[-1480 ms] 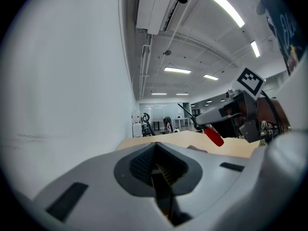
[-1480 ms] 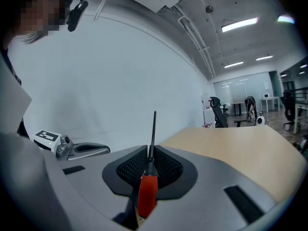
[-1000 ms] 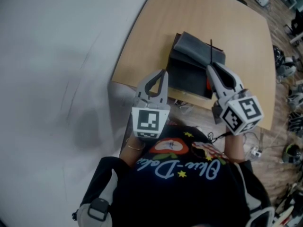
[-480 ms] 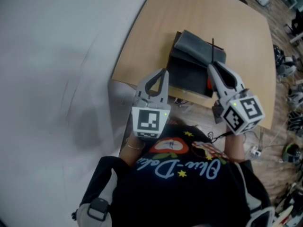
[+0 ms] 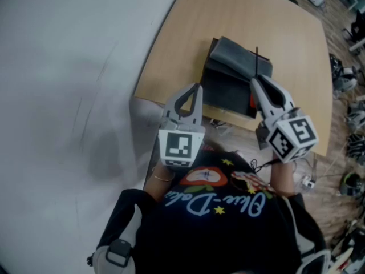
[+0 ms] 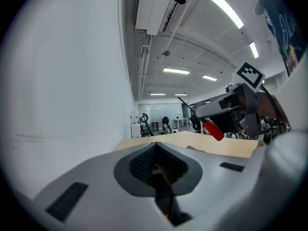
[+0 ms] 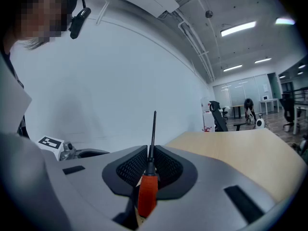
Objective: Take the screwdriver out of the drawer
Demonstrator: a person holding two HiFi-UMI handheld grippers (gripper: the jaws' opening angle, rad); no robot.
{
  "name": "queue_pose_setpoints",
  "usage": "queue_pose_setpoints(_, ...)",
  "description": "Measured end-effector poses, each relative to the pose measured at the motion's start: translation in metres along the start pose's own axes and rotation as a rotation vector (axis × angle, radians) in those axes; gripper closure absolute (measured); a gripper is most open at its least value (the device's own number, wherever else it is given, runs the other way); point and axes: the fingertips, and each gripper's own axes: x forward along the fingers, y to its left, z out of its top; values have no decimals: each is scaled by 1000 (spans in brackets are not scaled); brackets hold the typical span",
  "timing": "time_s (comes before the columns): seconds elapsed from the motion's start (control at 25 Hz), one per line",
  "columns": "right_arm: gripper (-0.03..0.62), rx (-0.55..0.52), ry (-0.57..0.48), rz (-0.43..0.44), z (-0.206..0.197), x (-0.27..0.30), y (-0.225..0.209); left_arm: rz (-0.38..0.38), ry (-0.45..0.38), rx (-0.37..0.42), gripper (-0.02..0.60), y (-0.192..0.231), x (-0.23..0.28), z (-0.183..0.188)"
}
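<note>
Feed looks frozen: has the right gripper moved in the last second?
No. The right gripper, shut on the screwdriver, still sits at the right edge of the drawer unit.

Your right gripper (image 5: pixel 255 80) now sits a touch further right than a second ago, and the screwdriver (image 5: pixel 256 61) clamped in it has shifted the same way, its shaft tip slightly right. In the last half second you barely move.

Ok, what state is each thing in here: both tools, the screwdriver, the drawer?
Left tool: shut, empty.
Right tool: shut on the screwdriver.
Screwdriver: gripped where the shaft meets the red handle, shaft pointing out past the tips.
Drawer: appears pulled open, on the table.
</note>
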Motion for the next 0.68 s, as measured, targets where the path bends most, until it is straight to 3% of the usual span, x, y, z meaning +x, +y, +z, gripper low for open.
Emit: queue_pose_setpoints(0.68, 545, 5, 7, 1, 1, 7, -2, 0, 6, 23, 581, 7, 5, -5)
